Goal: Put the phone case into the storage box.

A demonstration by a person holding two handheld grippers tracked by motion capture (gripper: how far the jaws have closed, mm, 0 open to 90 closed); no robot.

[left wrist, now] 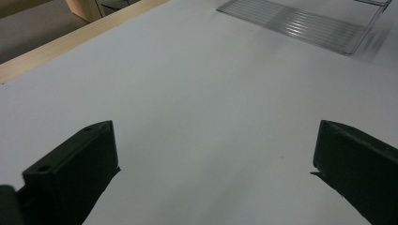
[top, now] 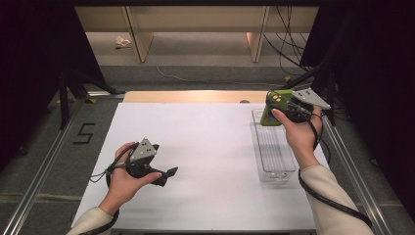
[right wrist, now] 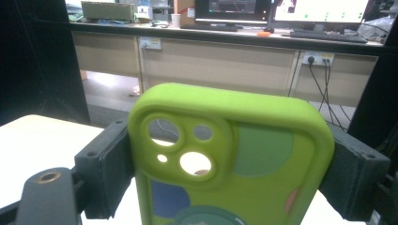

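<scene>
The right gripper [top: 274, 110] was found clamped on a green phone case [right wrist: 230, 154], held above the far end of the clear tray [top: 274, 169] at the desk's [top: 205, 147] right side. Placement into the tray was judged outstanding. The left gripper [top: 169, 174] was noted released and empty, low over the desk. The case's lower part was cut off.

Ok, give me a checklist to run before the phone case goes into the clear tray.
1. Right gripper clamps the phone case on both sides: ok.
2. Case is above the tray's far end: ok.
3. Tray is empty: ok.
4. Left gripper is open, holding nothing: ok.
5. Left gripper is well away from the tray: ok.
6. Case is free of cracks: cannot tell.
</scene>
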